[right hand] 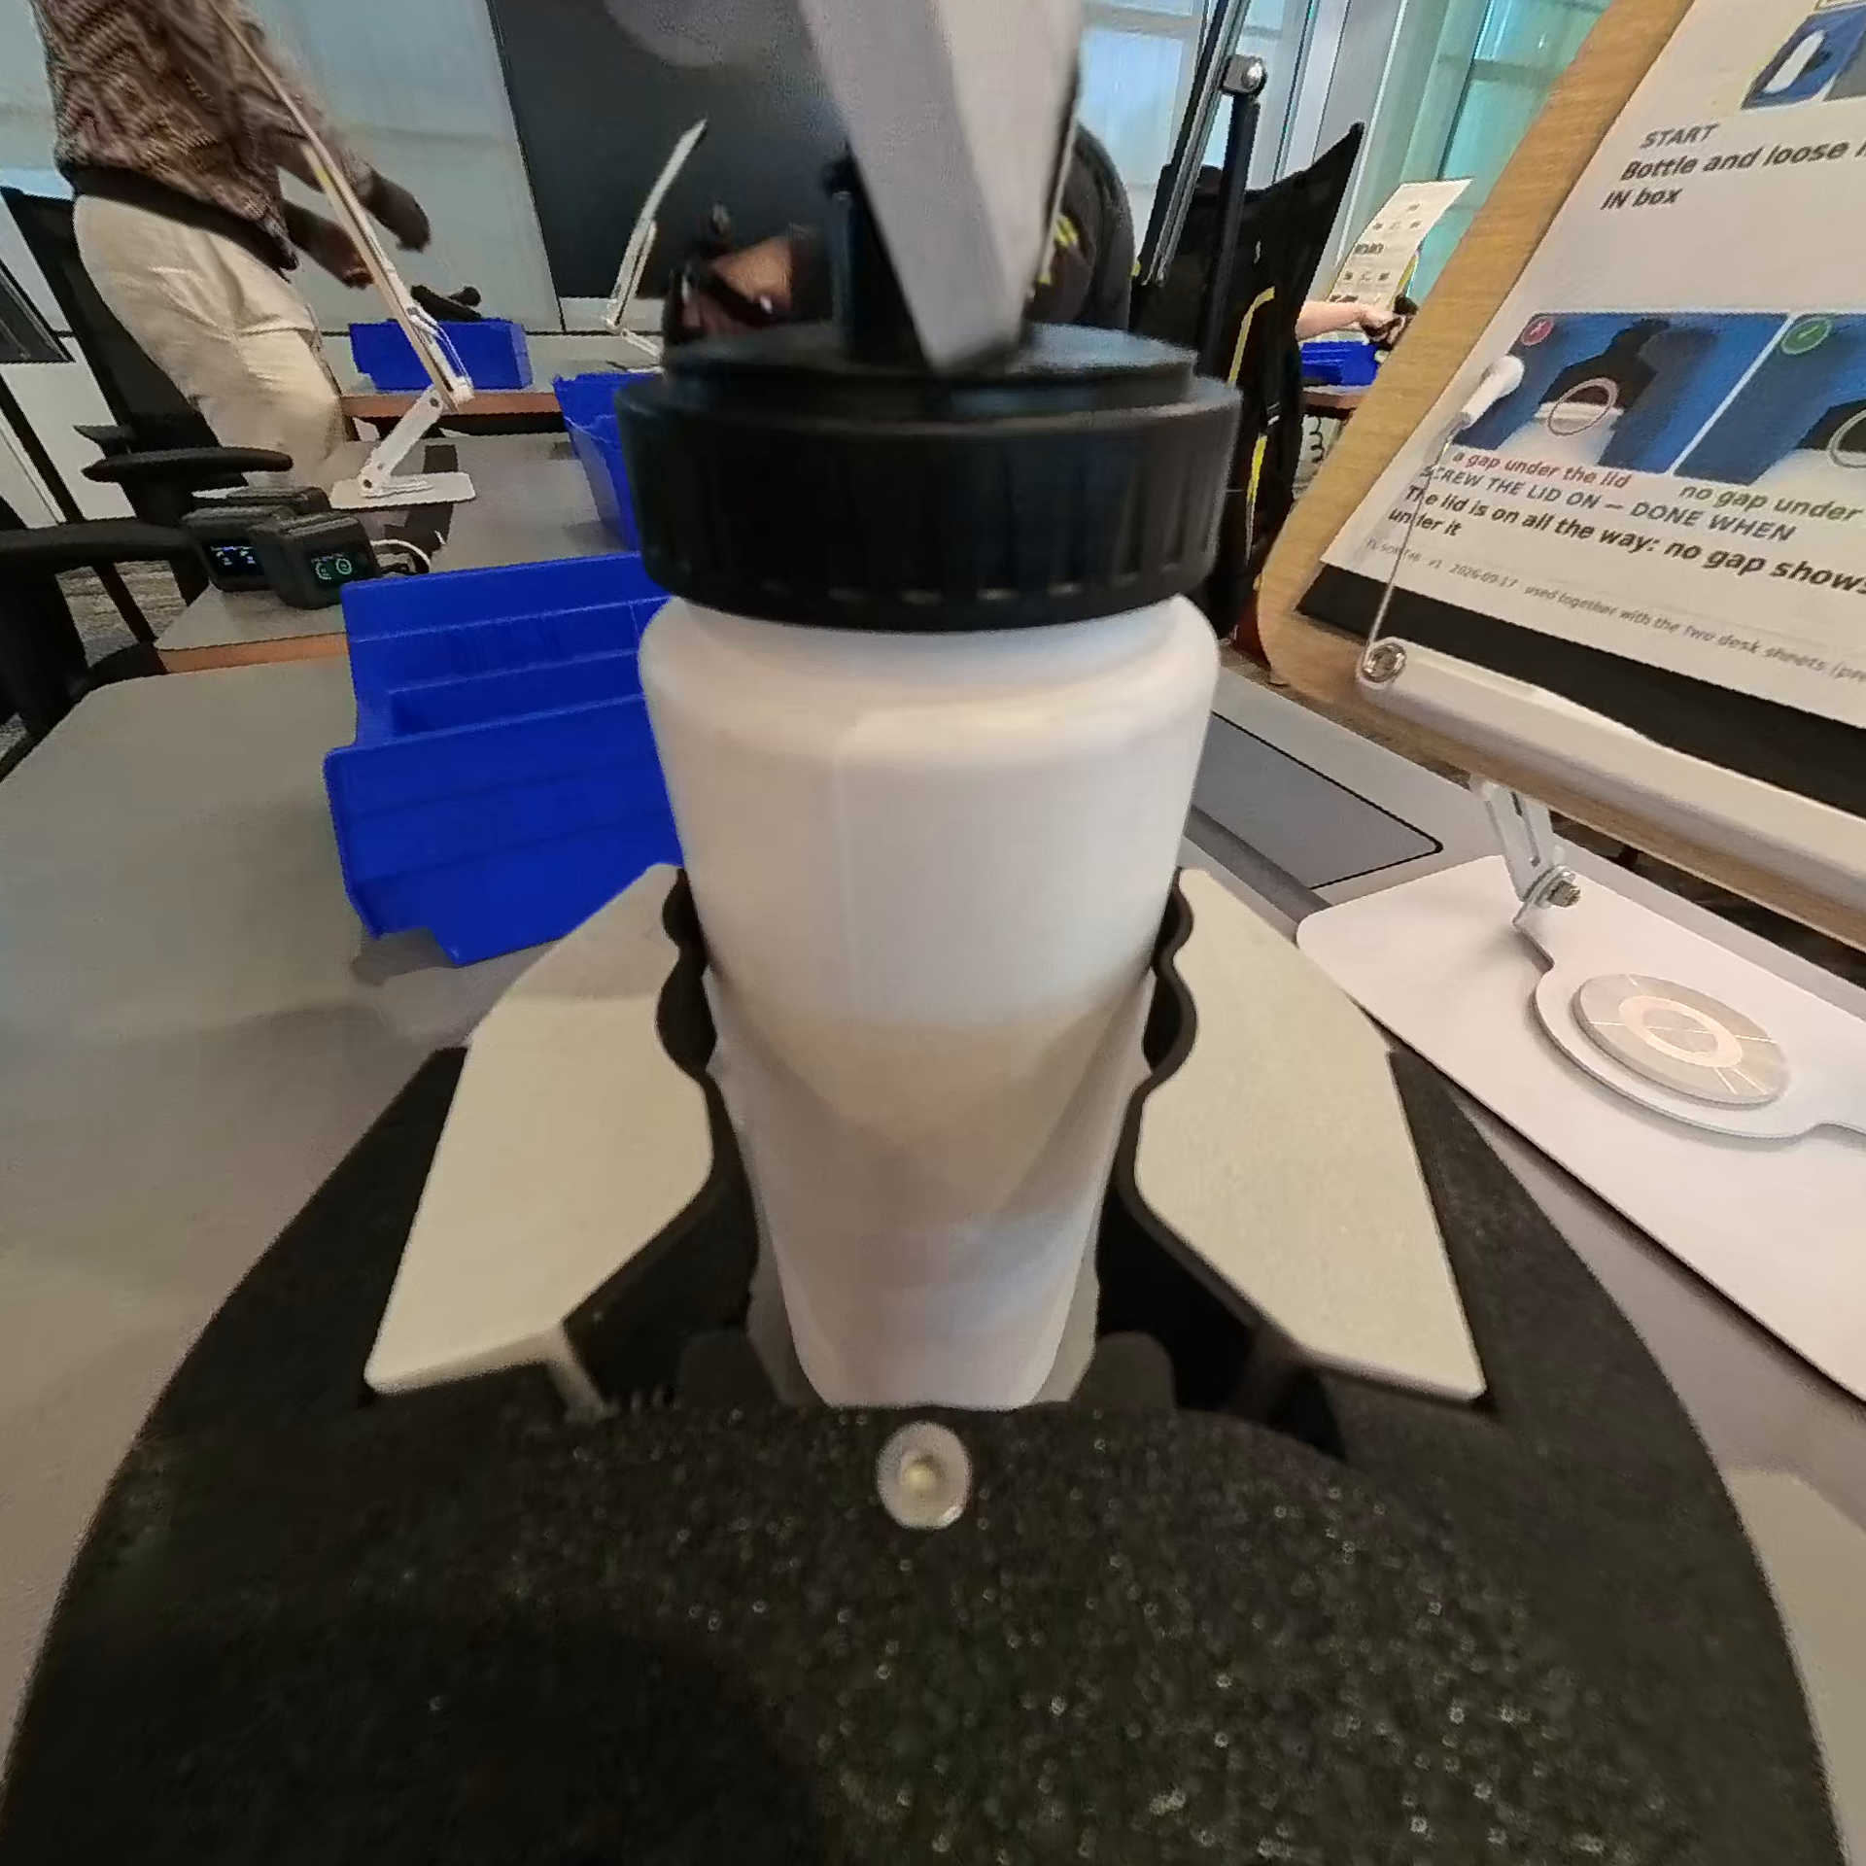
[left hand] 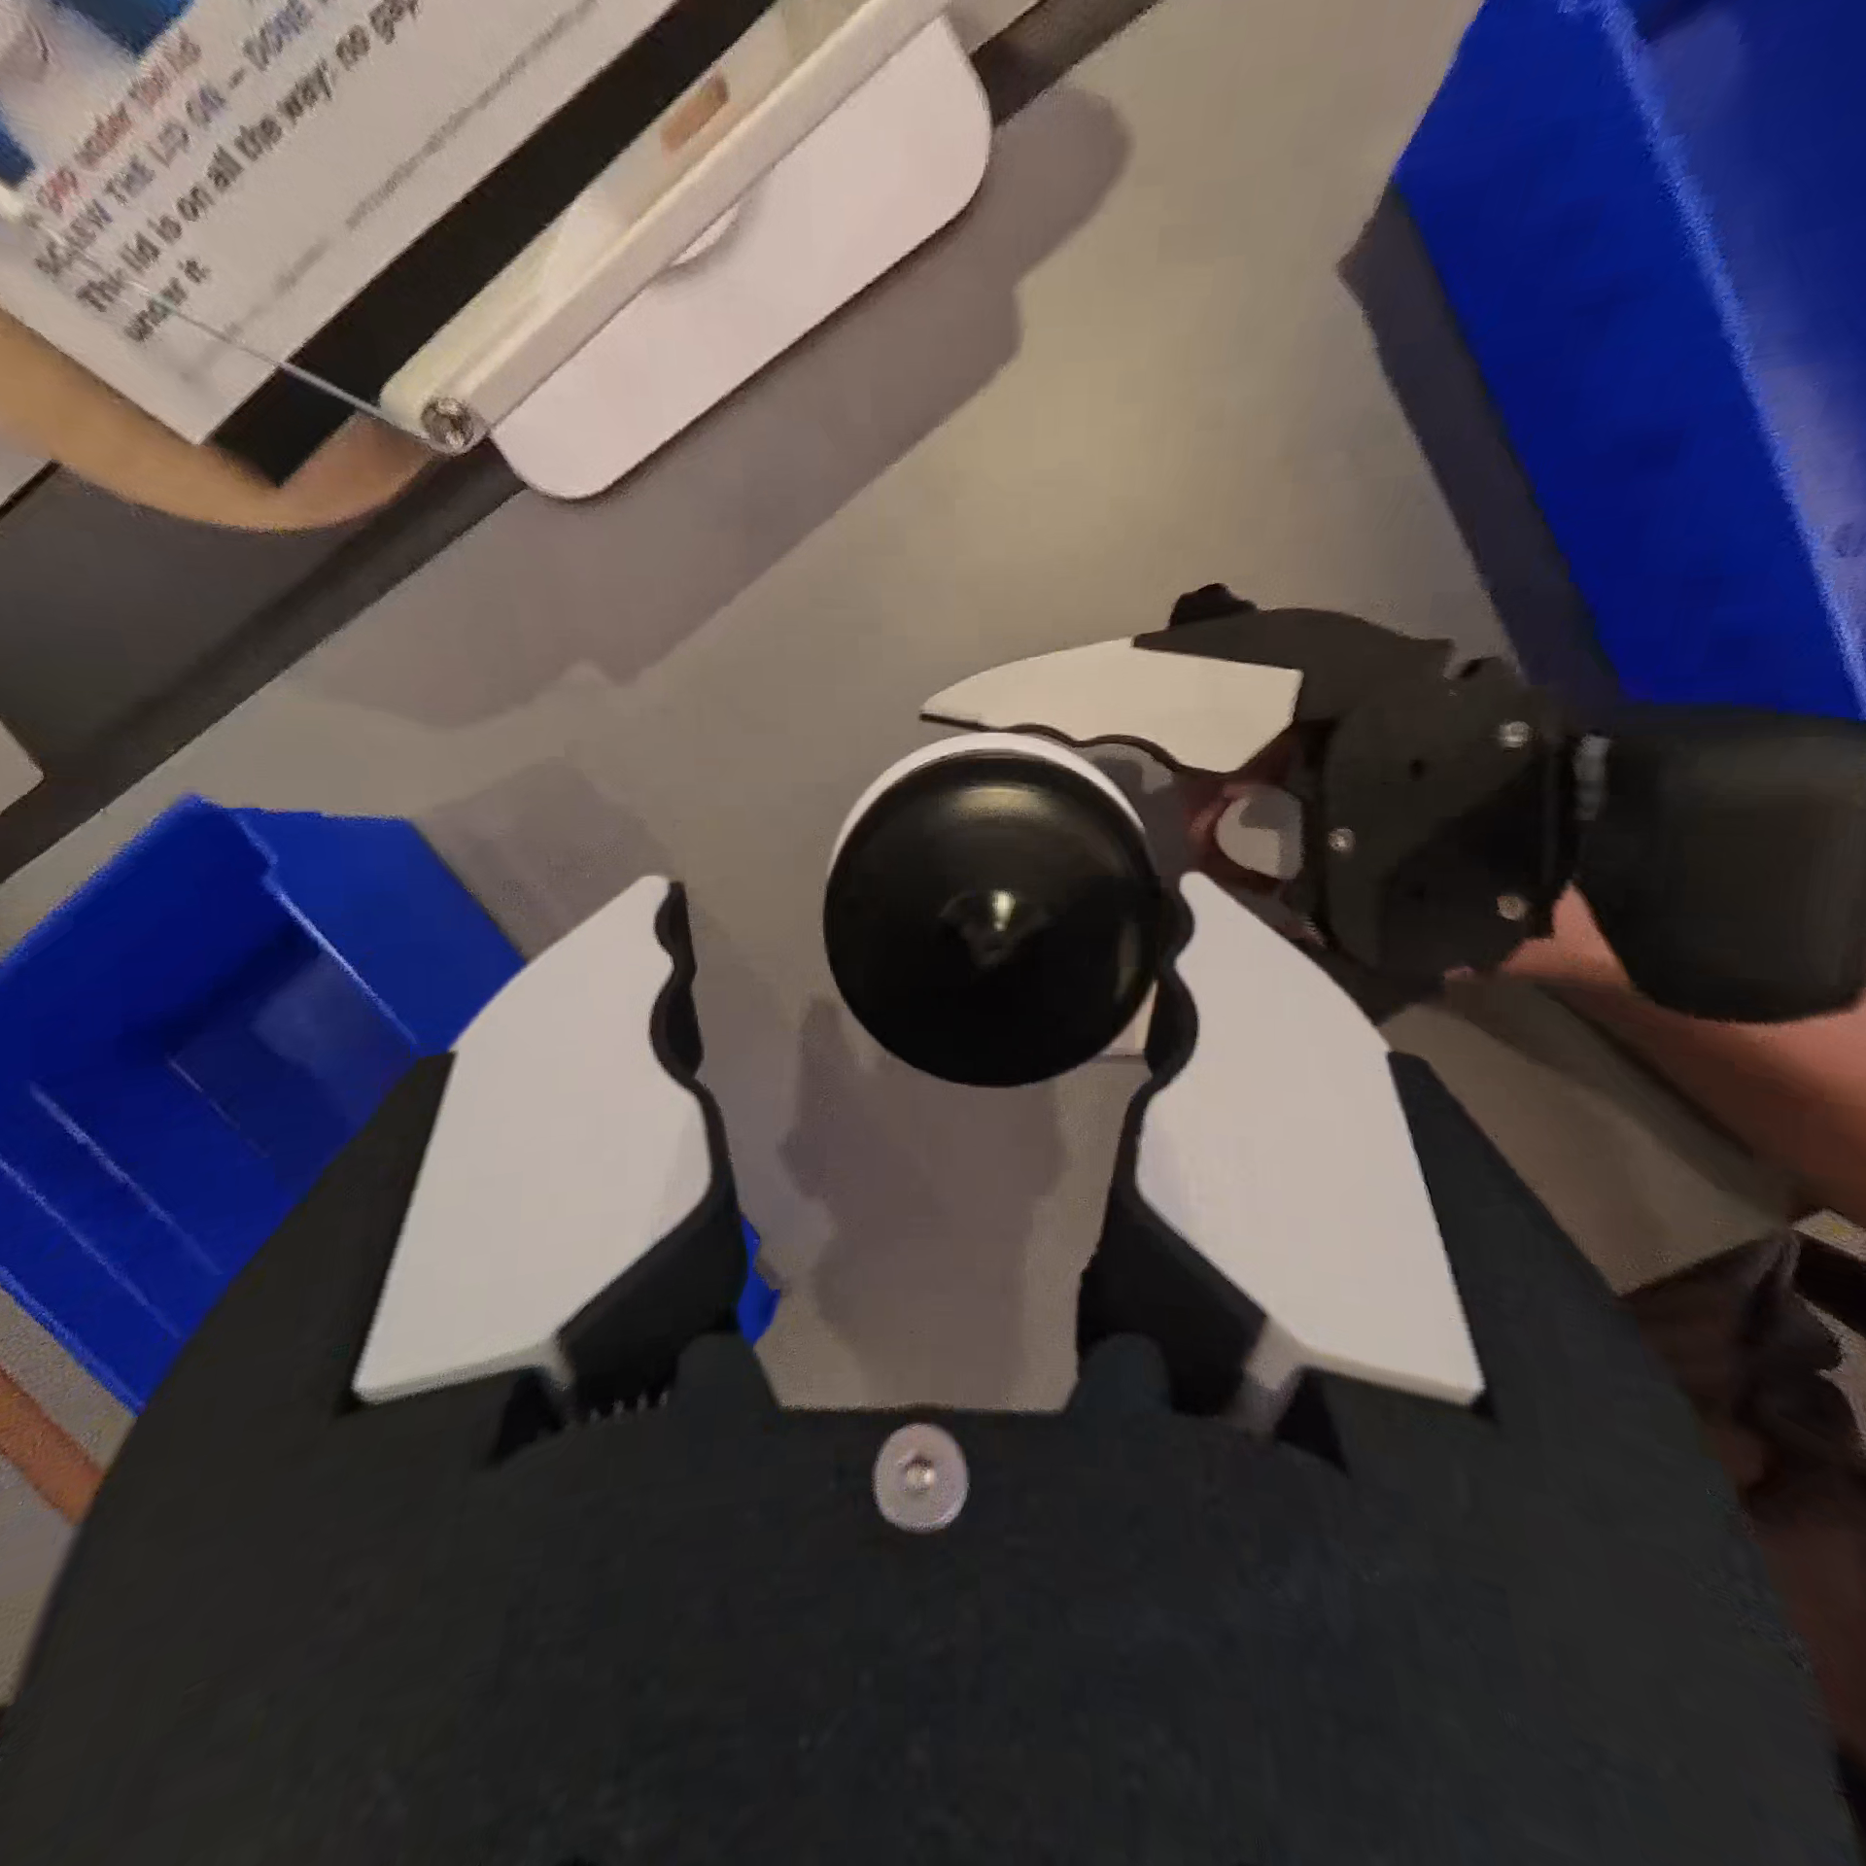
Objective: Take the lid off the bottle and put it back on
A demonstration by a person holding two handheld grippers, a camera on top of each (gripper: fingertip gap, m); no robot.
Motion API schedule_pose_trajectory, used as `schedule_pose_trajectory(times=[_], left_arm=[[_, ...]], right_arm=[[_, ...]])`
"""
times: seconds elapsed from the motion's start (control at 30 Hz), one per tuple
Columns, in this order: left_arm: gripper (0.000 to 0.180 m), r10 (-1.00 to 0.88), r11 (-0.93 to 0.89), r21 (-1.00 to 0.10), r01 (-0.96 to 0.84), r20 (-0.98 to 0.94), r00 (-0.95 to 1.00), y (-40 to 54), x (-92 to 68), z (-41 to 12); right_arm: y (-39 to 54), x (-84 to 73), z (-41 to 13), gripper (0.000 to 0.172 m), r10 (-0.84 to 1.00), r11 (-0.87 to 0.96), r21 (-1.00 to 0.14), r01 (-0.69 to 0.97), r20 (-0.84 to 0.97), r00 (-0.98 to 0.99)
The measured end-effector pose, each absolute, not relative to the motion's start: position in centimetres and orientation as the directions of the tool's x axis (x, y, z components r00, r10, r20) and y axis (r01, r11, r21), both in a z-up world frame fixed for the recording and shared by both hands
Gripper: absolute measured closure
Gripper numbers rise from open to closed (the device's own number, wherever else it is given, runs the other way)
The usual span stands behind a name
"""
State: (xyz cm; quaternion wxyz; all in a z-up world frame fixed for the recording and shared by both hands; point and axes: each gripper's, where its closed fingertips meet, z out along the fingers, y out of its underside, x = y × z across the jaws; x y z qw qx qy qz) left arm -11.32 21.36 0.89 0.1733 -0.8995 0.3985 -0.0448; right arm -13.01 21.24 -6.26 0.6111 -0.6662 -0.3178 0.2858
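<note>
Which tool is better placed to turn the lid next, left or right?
Left, probably. The left tool hangs open above the black lid, while the right tool is busy gripping the bottle.

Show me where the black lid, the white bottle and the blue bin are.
black lid (left hand: pixel 990 919): left wrist view, centre of its top.
white bottle (right hand: pixel 929 909): right wrist view, middle of its body.
blue bin (right hand: pixel 485 767): right wrist view, its side wall.

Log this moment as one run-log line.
right gripper: shut on white bottle | black lid: on bottle | left gripper: open above lid, not gripping | bottle upright on grey table
</note>
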Motion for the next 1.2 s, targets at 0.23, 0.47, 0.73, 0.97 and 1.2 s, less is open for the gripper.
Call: schedule_pose_trajectory(times=[0.23, 0.47, 0.73, 0.97, 1.2], left_arm=[[0.127, -0.802, -0.571, -0.279, -0.772, -0.014, 0.597, 20.2, -10.6, 0.9], [0.128, -0.926, -0.369, -0.192, -0.91, -0.01, 0.377, 20.0, -10.4, 0.9], [0.128, -0.999, -0.006, -0.088, -0.996, -0.048, 0.01, 19.4, -10.8, 0.9], [0.08, -0.95, -0.272, -0.187, -0.944, -0.101, 0.294, 19.9, -9.9, 1.9], [0.076, -0.743, -0.648, -0.143, -0.748, -0.098, 0.662, 20.5, -12.7, -0.4]], right_arm=[[21.2, -13.2, -6.3, 0.087, 0.772, -0.052, -0.995, 0.086, 0.015, 0.636], [21.2, -13.1, -6.3, 0.087, 0.771, -0.058, -0.995, 0.082, 0.008, 0.637], [21.1, -13.4, -6.4, 0.087, 0.774, -0.051, -0.994, 0.093, 0.019, 0.633], [21.2, -13.1, -6.4, 0.087, 0.774, -0.064, -0.995, 0.077, -0.001, 0.634], [21.2, -13.3, -6.5, 0.087, 0.772, -0.064, -0.994, 0.085, 0.005, 0.636]])
